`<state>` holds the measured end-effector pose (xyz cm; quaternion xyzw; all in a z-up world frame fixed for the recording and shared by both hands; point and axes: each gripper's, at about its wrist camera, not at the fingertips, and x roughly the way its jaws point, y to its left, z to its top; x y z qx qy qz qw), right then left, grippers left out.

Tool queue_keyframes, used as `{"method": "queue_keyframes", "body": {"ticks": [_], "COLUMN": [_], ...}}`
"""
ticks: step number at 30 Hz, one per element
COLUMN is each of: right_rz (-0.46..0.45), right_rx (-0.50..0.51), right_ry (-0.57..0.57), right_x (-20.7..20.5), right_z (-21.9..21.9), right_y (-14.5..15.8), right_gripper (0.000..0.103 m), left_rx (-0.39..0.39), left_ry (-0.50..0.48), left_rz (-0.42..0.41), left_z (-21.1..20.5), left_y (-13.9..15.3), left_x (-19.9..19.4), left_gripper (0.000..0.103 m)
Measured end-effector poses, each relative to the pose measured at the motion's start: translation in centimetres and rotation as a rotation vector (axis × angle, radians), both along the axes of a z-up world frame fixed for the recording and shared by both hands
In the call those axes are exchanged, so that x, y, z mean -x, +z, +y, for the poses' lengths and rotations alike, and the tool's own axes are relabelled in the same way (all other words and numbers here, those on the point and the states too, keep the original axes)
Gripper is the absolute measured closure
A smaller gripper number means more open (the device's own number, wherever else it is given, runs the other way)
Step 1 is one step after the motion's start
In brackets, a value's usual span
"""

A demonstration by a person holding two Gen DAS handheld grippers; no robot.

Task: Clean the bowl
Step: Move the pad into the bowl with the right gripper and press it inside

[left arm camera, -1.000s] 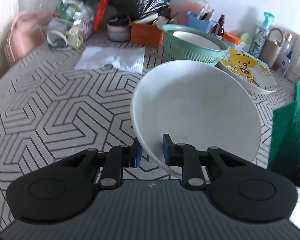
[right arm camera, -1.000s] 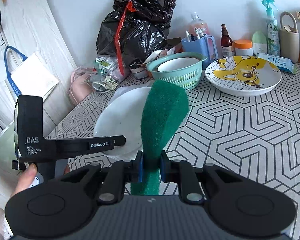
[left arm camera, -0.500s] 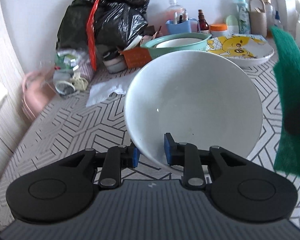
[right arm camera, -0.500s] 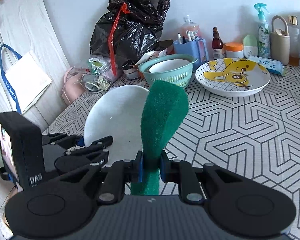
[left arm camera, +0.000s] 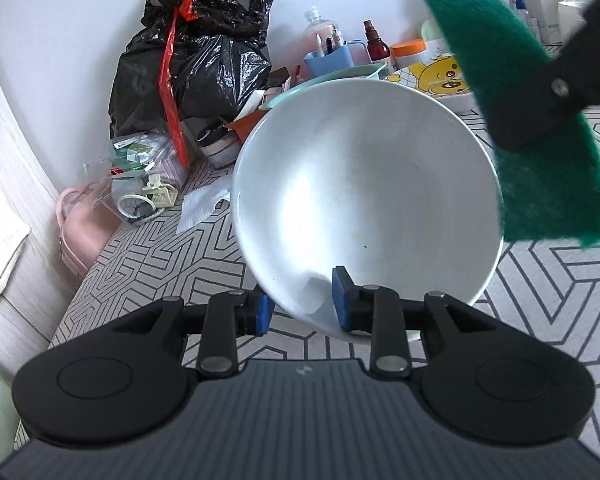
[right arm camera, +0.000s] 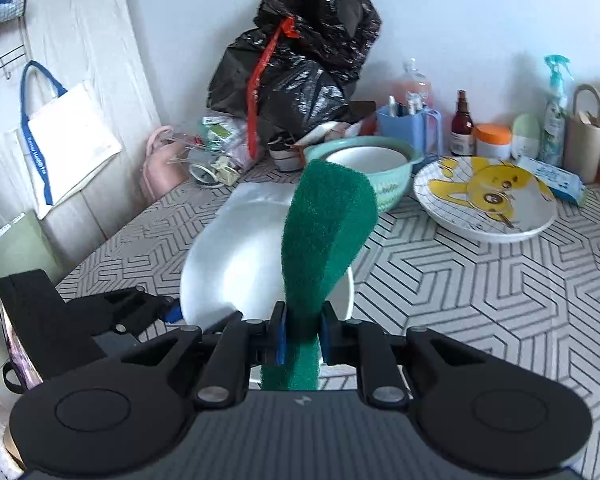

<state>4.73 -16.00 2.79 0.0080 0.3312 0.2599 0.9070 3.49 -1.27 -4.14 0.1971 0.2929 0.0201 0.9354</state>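
Note:
My left gripper (left arm camera: 302, 306) is shut on the near rim of a white bowl (left arm camera: 364, 184), which it holds tilted above the table with the inside facing the left wrist camera. A green scouring pad (left arm camera: 540, 152) hangs at the bowl's right edge. My right gripper (right arm camera: 302, 338) is shut on that green scouring pad (right arm camera: 324, 240), whose top curls forward over the white bowl (right arm camera: 236, 272). In the right wrist view the left gripper (right arm camera: 172, 312) shows at the bowl's left rim.
A patterned table (right arm camera: 480, 292) carries a cartoon plate (right arm camera: 484, 200), a teal basket with a white bowl inside (right arm camera: 364, 164), a black rubbish bag (right arm camera: 296, 68), bottles along the wall, a paper towel (left arm camera: 202, 204) and a pink bag (left arm camera: 80, 224) at the left edge.
The bowl has been lifted and tilted up more toward the left camera. The right gripper with the green pad has come closer, from beside the bowl to its right rim.

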Motion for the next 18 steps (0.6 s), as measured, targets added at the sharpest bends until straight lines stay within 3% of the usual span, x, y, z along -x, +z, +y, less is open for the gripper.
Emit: {"method": "queue_keyframes", "body": {"ticks": [12, 18], "right_rz": [0.045, 0.007], "right_rx": [-0.014, 0.087], "right_ry": [0.074, 0.062], "right_x": [-2.8, -3.1], "right_z": [2.5, 4.2], "right_y": [-2.3, -2.9], "right_gripper": [0.084, 0.084], "left_rx": [-0.018, -0.004], "left_ry": [-0.016, -0.023], "left_rz": [-0.011, -0.015], "left_z": [-0.4, -0.1], "left_y": [-0.3, -0.4], "left_x": [0.7, 0.8], "left_gripper": [0.074, 0.074]}}
